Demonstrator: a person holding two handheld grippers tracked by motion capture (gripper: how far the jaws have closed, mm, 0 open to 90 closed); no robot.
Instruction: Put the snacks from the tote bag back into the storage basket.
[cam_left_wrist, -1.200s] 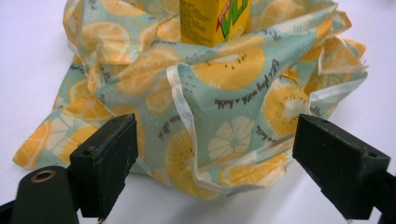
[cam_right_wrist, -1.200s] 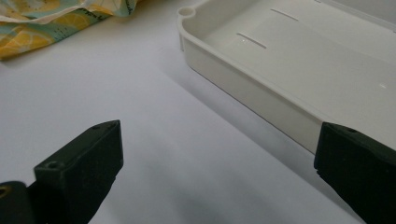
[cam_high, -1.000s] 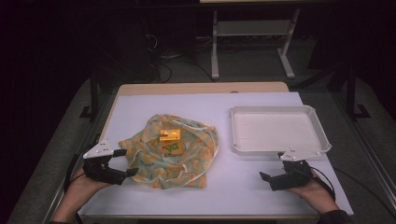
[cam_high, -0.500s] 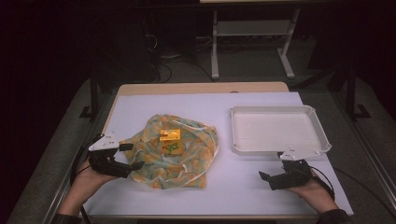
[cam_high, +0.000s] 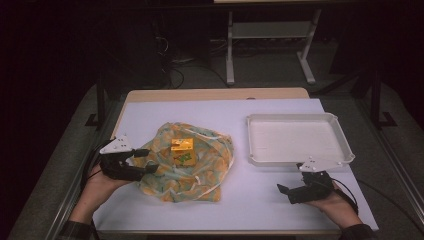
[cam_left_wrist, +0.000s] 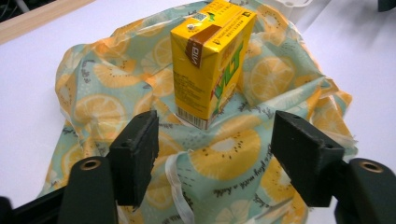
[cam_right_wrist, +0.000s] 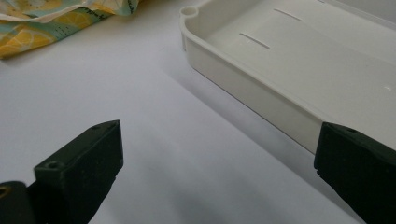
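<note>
A yellow juice carton (cam_high: 182, 150) (cam_left_wrist: 205, 60) stands upright in the middle of a crumpled lemon-print cloth (cam_high: 200, 175) (cam_left_wrist: 102, 93) on the white table. My left gripper (cam_high: 150, 160) (cam_left_wrist: 217, 140) is at the cloth's left edge and points at the carton. Its jaws have just been closing and still stand apart. A fold of the cloth lies between and below them, and the pads do not press on it. My right gripper (cam_high: 286, 194) (cam_right_wrist: 219, 149) rests open on the table by the near edge of the white tray (cam_high: 300, 161) (cam_right_wrist: 261, 93), with nothing between its jaws.
The tray is empty and sits at the right of the table (cam_high: 210, 110). A corner of the cloth (cam_right_wrist: 46, 23) lies far from the right gripper. Beyond the table's far wooden edge are dark floor, cables and a metal stand (cam_high: 270, 45).
My left gripper has moved right and a little forward, onto the cloth's left edge, and its jaws have narrowed. The right gripper, carton and tray have stayed put.
</note>
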